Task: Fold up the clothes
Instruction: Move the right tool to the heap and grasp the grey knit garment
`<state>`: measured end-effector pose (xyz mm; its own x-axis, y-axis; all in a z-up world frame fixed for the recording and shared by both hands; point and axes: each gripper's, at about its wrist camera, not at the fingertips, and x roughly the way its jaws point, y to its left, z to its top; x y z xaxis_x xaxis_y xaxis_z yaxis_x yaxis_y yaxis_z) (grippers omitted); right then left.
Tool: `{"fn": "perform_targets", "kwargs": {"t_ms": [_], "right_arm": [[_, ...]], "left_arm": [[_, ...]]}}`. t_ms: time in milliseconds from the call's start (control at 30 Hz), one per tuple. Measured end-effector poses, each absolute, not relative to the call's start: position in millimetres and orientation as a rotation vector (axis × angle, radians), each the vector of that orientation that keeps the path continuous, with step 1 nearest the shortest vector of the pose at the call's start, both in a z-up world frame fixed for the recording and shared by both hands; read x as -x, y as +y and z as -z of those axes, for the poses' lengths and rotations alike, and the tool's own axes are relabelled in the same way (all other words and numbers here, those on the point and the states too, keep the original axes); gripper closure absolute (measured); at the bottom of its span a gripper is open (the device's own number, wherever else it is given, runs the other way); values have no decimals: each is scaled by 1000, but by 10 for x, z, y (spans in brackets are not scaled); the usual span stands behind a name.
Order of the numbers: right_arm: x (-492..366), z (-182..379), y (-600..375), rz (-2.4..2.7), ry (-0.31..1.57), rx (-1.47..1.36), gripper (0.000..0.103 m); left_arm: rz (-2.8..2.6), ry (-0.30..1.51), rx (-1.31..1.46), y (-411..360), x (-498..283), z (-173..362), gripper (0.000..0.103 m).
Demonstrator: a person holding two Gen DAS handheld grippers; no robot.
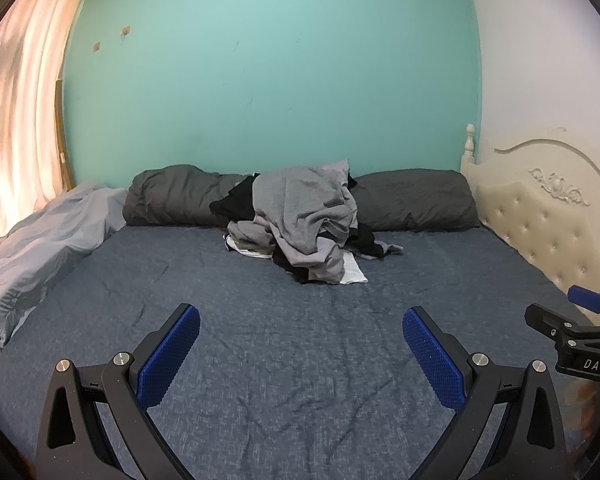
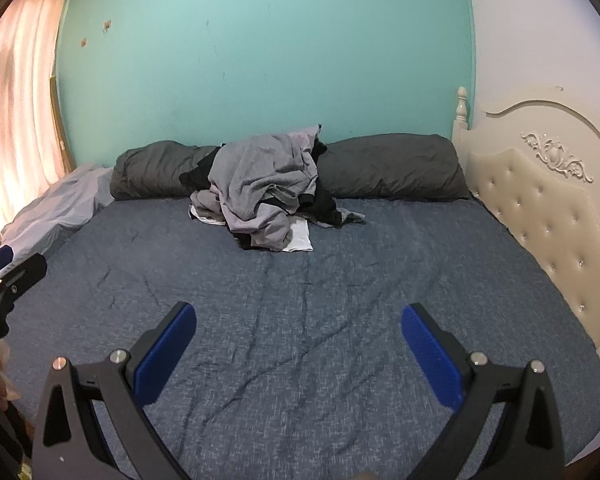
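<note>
Both our grippers stand wide apart and hold nothing: the left gripper and the right gripper each fill the bottom of their own view, above bare blue sheet. At the centre of both frames lies the pile of clothes, grey, black and white pieces tangled together against the dark pillows. We judge nothing folded yet; every garment remains to be pulled out, spread and folded.

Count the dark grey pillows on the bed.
2. One dark grey pillow lies left of the clothes pile, the other right, both against the green wall. The pile may hide more.
</note>
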<state>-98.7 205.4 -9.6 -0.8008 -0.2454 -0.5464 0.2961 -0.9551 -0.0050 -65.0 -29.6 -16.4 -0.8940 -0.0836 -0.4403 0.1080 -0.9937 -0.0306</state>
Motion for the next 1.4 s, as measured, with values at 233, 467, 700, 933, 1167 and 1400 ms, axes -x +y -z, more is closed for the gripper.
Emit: {"fn": "perform_targets", "kwargs": {"t_ms": [233, 467, 700, 933, 1167, 1400], "right_arm": [[1567, 246, 1837, 2717, 194, -858, 0], [2463, 516, 1574, 2668, 165, -958, 0], [3350, 807, 1264, 2630, 120, -955, 0], [4089, 1190, 837, 2556, 149, -975, 0], [4607, 1526, 414, 2557, 221, -993, 0], [5069, 1728, 59, 2514, 235, -949, 1]], "left_arm": [[2940, 93, -724, -528, 1264, 299, 0], [2912, 69, -743, -750, 1964, 480, 0], [2889, 85, -786, -971, 2663, 809, 0], [2870, 86, -841, -1165, 3226, 1234, 0], [2864, 94, -867, -1334, 3673, 1520, 0], [2854, 111, -881, -1471, 3970, 1759, 0]]}}
